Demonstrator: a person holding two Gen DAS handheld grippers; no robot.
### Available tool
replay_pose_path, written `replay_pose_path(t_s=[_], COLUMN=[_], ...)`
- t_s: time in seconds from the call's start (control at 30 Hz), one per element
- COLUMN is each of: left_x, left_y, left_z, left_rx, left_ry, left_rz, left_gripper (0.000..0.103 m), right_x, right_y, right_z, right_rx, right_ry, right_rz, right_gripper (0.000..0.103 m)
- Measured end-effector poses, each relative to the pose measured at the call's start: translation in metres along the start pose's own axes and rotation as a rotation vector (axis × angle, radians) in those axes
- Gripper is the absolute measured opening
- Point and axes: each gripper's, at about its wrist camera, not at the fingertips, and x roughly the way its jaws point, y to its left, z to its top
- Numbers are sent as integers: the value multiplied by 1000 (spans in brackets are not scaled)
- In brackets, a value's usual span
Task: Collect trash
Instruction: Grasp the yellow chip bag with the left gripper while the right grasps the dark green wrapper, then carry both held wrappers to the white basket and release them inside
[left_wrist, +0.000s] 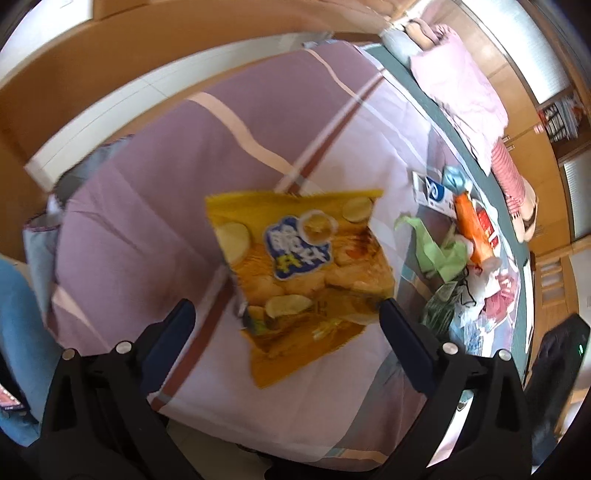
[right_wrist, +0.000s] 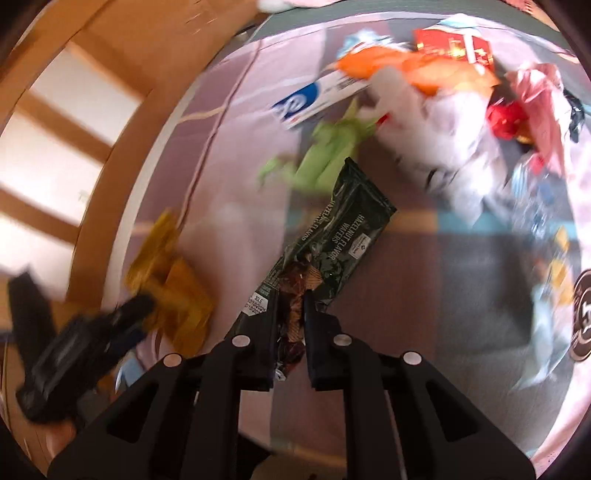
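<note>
The left gripper (left_wrist: 286, 314) is hanging over the bed (left_wrist: 155, 206) with its jaws spread wide and nothing between the pads. Just ahead of it the yellow chip bag (left_wrist: 295, 266) is lying flat on the purple sheet. The jaws are wide because the bag is broad and flat, so they probably need that room to come down around its lower edge.

The right gripper (right_wrist: 290, 314) is pointing down at the bed, and its jaws are pinched tight on the dark green wafer wrapper (right_wrist: 332, 243). It is gripping the torn, crumpled end, where the wrapper bunches up and is easy to squeeze. The rest of the wrapper is sticking out away from the pads toward the pile.

The other trash is sitting together in a heap further along the bed: a crumpled green paper (right_wrist: 325, 155), an orange bag (right_wrist: 413, 70), a white and blue box (right_wrist: 317, 98), a red box (right_wrist: 450, 44) and some white plastic bags (right_wrist: 454, 147). The heap is well apart from the chip bag, which is lying alone.

No bin or trash bag shows in either view, so I cannot tell where the wrapper is going.
</note>
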Motion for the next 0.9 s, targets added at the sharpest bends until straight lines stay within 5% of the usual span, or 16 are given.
replay_pose_path(t_s=[0.17, 0.3, 0.37, 0.43, 0.5, 0.57, 0.7, 0.9], left_x=[18, 18, 16, 15, 14, 14, 12, -7], left_y=[-6, -1, 2, 7, 10, 9, 8, 6], left_z=[-1, -4, -3, -3, -1, 0, -1, -3], left_rx=[17, 11, 22, 8, 4, 10, 14, 41], left_ry=[30, 17, 3, -11, -15, -16, -21, -83], left_rz=[14, 36, 57, 70, 71, 67, 69, 62], left_gripper=[99, 82, 63, 45, 39, 30, 29, 26], right_x=[11, 8, 6, 6, 14, 22, 26, 10], right_y=[-5, -16, -23, -28, -26, -20, -7, 1], right_z=[-11, -5, -1, 3, 9, 10, 10, 8], right_rx=[19, 99, 145, 159, 158, 125, 61, 13], right_ry=[66, 31, 9, 8, 17, 35, 36, -54], right_rz=[-37, -85, -76, -58, -89, -110, -71, -82], right_gripper=[17, 66, 70, 70, 68, 52, 18, 15])
